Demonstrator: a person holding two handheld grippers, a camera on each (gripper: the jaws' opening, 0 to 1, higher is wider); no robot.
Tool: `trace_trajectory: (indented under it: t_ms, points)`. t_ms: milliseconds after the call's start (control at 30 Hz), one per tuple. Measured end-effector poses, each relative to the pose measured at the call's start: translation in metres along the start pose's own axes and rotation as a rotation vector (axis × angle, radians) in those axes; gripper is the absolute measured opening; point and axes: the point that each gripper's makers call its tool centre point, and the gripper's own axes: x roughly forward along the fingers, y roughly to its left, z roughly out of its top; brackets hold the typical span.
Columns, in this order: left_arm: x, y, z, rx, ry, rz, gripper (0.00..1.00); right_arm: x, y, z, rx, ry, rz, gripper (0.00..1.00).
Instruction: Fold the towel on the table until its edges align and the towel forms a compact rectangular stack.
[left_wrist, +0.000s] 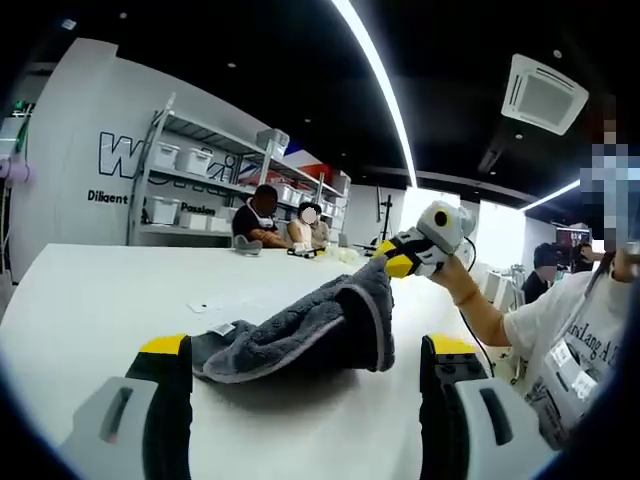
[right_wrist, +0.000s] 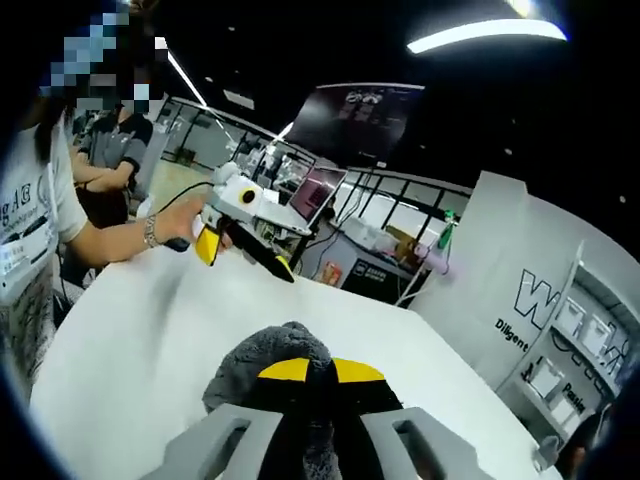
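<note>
The grey terry towel (left_wrist: 300, 335) lies bunched on the white table (left_wrist: 100, 300), so folding has barely begun; the right gripper (right_wrist: 310, 375) pinches one raised edge; the left gripper (left_wrist: 305, 375) is spread apart and holds nothing.

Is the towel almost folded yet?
Not yet. The grey towel lies bunched on the white table, so no neat fold is done. In hand: the right gripper pinches one corner and lifts it. The left gripper is open, short of the towel. All folding and edge-matching remains.
</note>
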Motion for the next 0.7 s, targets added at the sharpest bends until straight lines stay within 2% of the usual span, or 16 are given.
trace_trajectory:
  t_ms: [433,600,700]
  points:
    - [-0.001,0.003,-0.002,-0.006,0.006,0.008,0.99,-0.036,-0.03,0.051,-0.016,-0.093,-0.089,0.06]
    - [-0.001,0.005,-0.002,-0.009,0.008,0.008,0.99,-0.049,-0.047,0.068,-0.005,-0.153,-0.158,0.06]
    - [-0.001,0.006,-0.001,-0.01,0.008,0.01,0.99,-0.057,-0.058,0.07,0.012,-0.175,-0.208,0.06]
